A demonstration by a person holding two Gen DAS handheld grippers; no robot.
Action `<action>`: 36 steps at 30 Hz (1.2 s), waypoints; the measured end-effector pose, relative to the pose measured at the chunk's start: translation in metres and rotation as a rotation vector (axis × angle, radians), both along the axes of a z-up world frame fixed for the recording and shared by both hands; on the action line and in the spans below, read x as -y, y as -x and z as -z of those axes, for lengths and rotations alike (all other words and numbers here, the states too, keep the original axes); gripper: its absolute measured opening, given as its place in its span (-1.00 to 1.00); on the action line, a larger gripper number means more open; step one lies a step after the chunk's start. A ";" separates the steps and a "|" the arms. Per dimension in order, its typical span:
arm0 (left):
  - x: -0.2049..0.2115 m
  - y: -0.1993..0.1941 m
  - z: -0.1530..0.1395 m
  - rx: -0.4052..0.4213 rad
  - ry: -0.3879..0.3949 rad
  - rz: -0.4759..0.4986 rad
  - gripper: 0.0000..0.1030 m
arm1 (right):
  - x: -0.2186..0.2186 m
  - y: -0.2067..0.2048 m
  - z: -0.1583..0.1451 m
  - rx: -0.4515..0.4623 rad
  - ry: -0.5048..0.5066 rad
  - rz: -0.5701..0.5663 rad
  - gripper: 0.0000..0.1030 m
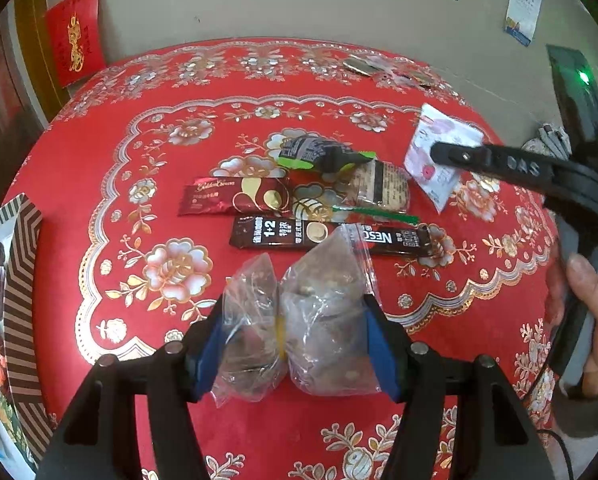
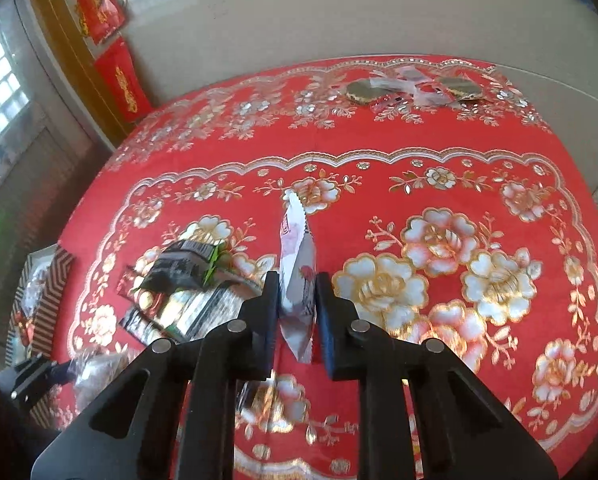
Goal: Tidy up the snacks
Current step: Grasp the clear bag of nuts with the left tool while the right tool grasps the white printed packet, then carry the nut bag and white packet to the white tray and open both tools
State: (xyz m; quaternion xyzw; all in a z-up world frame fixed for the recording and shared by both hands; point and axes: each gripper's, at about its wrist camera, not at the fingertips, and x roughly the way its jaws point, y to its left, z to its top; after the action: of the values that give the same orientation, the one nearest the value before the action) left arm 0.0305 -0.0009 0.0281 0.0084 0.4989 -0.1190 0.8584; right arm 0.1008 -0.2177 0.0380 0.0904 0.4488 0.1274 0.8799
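Between the blue pads of the left claw (image 1: 295,336) sits a clear plastic zip bag (image 1: 299,320) of brownish lumps — crinkled, glossy, cinched at the middle by a yellow band into two bulging lobes. The pads press on both sides of it, the jaws standing about half spread around its bulk, low over the near part of the bench (image 1: 99,184).

The right claw (image 2: 297,304) is closed on a small white sachet (image 2: 299,276) printed in pink and red: flat foil-like film, serrated end seams, held edge-on and upright in the right wrist view. In the left wrist view the same sachet (image 1: 439,152) hangs clear of the cloth at the tip of the black finger. A hand (image 1: 595,320) grips that tool's handle at the right edge.

On the bench beyond the bag lie a long dark coffee stick (image 1: 323,236) with glossy print, a maroon chocolate wrapper (image 1: 235,196) with gold lettering, a black pouch with green ends (image 1: 319,152) and a clear-wrapped round biscuit (image 1: 383,188) — close together, some overlapping.

The bench wears a red tablecloth (image 2: 499,152), embossed with metallic gold and white flowers and scalloped borders. At the far edge lie several flat clear-wrapped dark discs (image 2: 379,88). At the left stands a box (image 1: 19,280) with a brown-and-cream chevron wall.
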 end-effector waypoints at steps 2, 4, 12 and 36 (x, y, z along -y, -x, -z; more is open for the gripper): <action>-0.001 0.004 -0.002 0.009 0.000 -0.001 0.27 | 0.002 0.010 -0.002 0.008 -0.020 -0.001 -0.67; -0.002 0.007 -0.003 0.012 0.001 -0.002 0.27 | 0.003 0.021 -0.002 0.012 -0.032 -0.006 -0.67; -0.012 0.023 -0.008 0.031 0.002 -0.015 0.27 | -0.002 0.072 -0.011 0.040 -0.109 -0.042 -0.67; -0.085 0.063 -0.036 0.148 -0.037 -0.166 0.27 | -0.112 0.128 -0.026 0.057 -0.072 -0.246 -0.67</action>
State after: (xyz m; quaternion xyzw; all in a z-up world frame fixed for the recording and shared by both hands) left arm -0.0321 0.0844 0.0638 -0.0081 0.4354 -0.0373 0.8994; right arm -0.0271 -0.1054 0.0636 0.0624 0.4263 0.2529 0.8663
